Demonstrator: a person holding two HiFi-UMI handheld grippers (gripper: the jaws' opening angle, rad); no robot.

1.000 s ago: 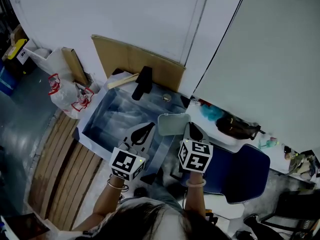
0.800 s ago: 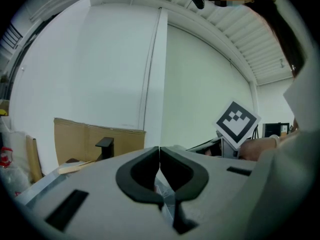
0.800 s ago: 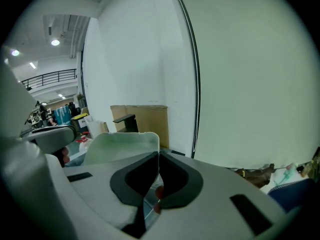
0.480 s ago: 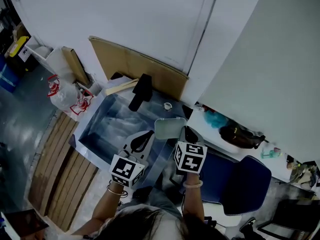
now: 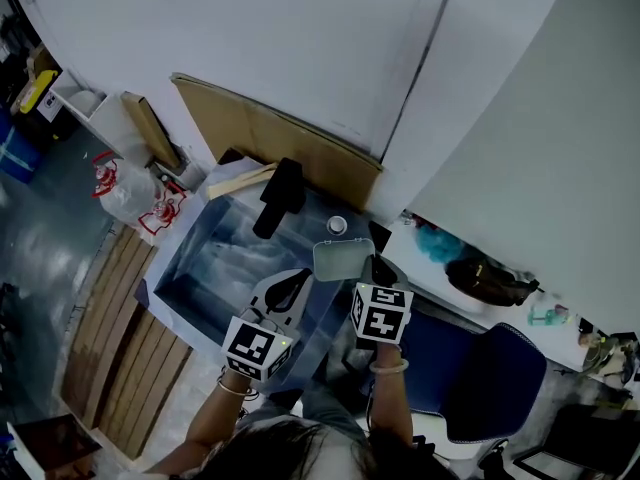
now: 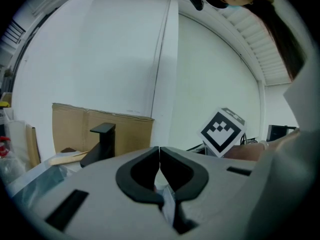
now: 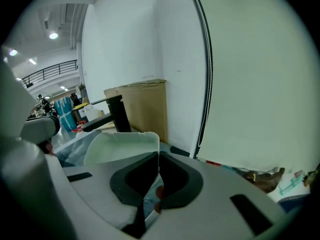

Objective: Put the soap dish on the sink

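Soap dish (image 5: 344,259) hangs over sink (image 5: 180,253) right rim, near faucet (image 5: 277,196). Right gripper (image 5: 374,269) jaws pinched on dish edge. Left gripper (image 5: 291,286) jaws pressed together, holding nothing. Best approach: hold dish level, lower onto flat ledge beside faucet, loosen grip only once seated; plastic wrap on sink looks slippery.
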